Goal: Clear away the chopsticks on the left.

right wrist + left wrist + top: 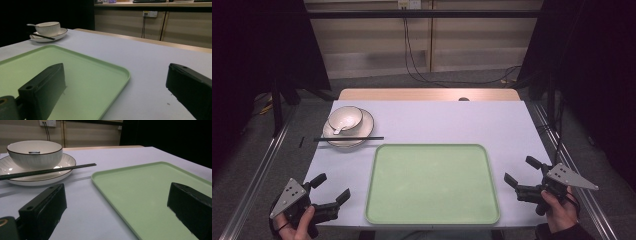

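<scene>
A pale green tray [432,150] lies in the middle of the white table. At the back left a white bowl [345,118] with a spoon [338,130] in it stands on a white plate [367,122], and black chopsticks [349,138] rest across the plate's front rim. My left gripper [332,187] hovers open at the front left corner, left of the tray, with nothing between its fingers. My right gripper [518,171] stands open at the front right, beside the tray's right rim, also holding nothing. The left gripper view has the bowl [35,153], chopsticks [47,171] and tray [150,192] ahead.
Metal rails run along both sides of the table. A wooden strip [429,94] borders the table's far edge, with cables on the floor behind it. Dark curtains hang at left and right.
</scene>
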`<state>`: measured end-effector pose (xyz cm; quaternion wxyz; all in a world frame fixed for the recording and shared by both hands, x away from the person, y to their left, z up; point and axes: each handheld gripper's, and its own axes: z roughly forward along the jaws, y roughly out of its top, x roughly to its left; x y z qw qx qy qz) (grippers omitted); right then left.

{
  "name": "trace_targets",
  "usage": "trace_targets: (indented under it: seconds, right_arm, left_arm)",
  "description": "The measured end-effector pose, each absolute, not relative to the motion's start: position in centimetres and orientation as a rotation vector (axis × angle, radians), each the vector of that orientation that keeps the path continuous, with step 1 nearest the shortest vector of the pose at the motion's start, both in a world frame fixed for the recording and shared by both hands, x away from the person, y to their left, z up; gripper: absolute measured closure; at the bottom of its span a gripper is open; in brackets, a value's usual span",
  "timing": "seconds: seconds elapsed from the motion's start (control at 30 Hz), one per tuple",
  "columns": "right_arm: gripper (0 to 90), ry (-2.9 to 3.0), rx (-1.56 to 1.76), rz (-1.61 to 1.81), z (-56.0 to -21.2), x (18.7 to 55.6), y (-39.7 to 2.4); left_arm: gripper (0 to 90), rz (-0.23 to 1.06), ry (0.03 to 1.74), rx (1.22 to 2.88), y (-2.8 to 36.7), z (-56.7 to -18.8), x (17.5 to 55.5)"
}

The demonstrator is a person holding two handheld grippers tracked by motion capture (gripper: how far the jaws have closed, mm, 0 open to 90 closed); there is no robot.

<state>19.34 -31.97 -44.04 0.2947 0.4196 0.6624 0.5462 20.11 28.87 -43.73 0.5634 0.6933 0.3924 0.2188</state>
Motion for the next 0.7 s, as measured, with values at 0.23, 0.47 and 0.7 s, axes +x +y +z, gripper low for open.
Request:
trace_targets:
  seconds: [0.23,0.47,0.7]
  right_arm:
    - [1.7,1.759,1.107,1.451,-44.04,19.34,-31.94]
    - [1.8,1.767,1.109,1.451,-44.07,19.36,-31.89]
    - [1.8,1.768,1.101,1.452,-44.01,19.31,-31.83]
  left_arm:
    - [2.1,0.505,0.92,1.632,28.9,-43.68,20.07]
    - [2.1,0.512,0.894,1.671,29.05,-43.38,20.12]
    - [1.6,0.457,0.818,1.748,29.22,-42.78,20.35]
